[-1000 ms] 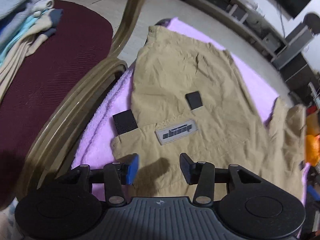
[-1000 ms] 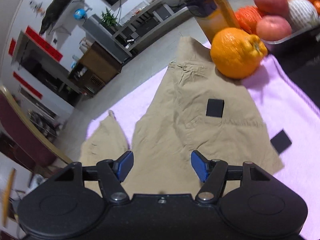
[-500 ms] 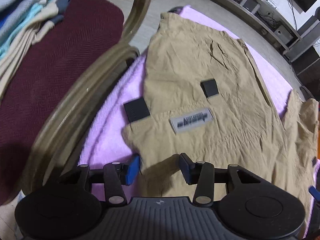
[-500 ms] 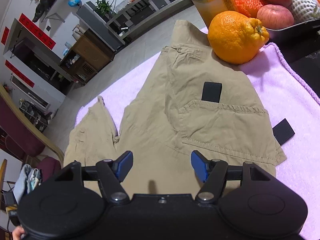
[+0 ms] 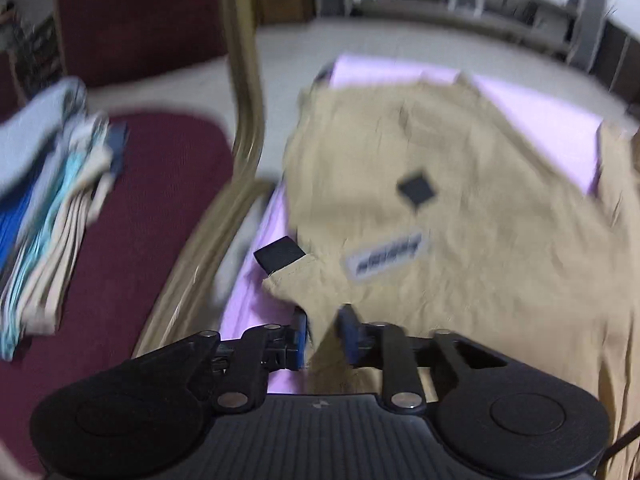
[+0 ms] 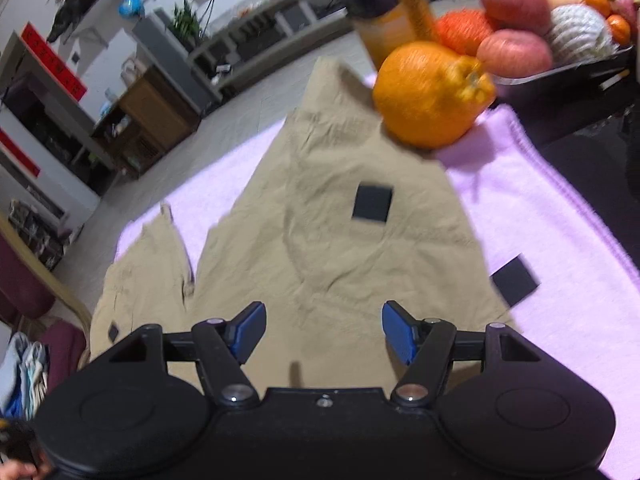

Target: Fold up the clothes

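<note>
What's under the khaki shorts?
A pink towel shows all around the khaki shorts. The big orange overlaps their far corner. Whatever lies beneath the towel is covered.

Two wrist fisheyes, both close over the same tan shorts

The left wrist view looks steeply down from the shorts' (image 5: 460, 184) waist corner, chair (image 5: 244, 92) at 10 o'clock; the right wrist view looks down along them (image 6: 332, 240) toward the orange (image 6: 428, 96) at 1 o'clock. Both share the shorts and pink towel (image 5: 536, 120) (image 6: 560, 248).
</note>
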`<action>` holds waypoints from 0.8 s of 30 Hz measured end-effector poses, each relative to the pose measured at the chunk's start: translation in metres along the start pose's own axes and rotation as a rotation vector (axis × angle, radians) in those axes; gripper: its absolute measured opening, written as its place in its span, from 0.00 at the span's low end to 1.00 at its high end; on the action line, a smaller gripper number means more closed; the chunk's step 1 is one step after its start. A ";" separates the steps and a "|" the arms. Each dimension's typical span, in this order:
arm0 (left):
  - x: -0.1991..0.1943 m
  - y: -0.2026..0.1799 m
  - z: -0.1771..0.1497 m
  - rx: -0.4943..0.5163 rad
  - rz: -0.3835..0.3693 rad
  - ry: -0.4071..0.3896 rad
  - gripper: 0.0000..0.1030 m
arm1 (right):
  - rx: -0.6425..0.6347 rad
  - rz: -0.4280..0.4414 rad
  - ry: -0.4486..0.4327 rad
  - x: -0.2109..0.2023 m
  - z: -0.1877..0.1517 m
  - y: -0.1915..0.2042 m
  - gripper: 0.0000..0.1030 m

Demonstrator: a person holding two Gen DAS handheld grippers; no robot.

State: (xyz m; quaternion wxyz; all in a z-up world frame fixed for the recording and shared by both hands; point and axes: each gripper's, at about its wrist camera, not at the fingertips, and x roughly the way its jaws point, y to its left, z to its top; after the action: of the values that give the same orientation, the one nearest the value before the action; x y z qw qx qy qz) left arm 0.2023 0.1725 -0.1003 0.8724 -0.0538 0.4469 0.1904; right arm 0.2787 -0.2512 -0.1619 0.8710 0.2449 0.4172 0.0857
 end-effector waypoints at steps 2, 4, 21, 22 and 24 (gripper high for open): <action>-0.014 0.005 -0.007 -0.038 0.011 0.005 0.30 | 0.038 0.014 -0.066 -0.018 0.006 -0.009 0.66; -0.034 0.000 -0.011 -0.044 -0.057 -0.081 0.30 | 0.079 -0.006 -0.111 -0.030 0.011 -0.022 0.68; 0.014 -0.131 -0.034 0.275 -0.322 -0.010 0.18 | -0.117 -0.313 0.008 0.009 0.002 -0.029 0.06; 0.013 -0.130 -0.033 0.273 -0.319 -0.010 0.18 | -0.162 -0.350 0.003 0.011 0.001 -0.025 0.06; 0.011 -0.128 -0.033 0.267 -0.313 -0.012 0.17 | -0.197 -0.377 0.019 0.014 -0.001 -0.022 0.08</action>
State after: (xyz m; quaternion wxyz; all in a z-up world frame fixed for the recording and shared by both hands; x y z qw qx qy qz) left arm 0.2315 0.0486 -0.1383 0.8933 -0.0055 0.4493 -0.0081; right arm 0.2857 -0.2643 -0.1831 0.8875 0.0753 0.4532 -0.0359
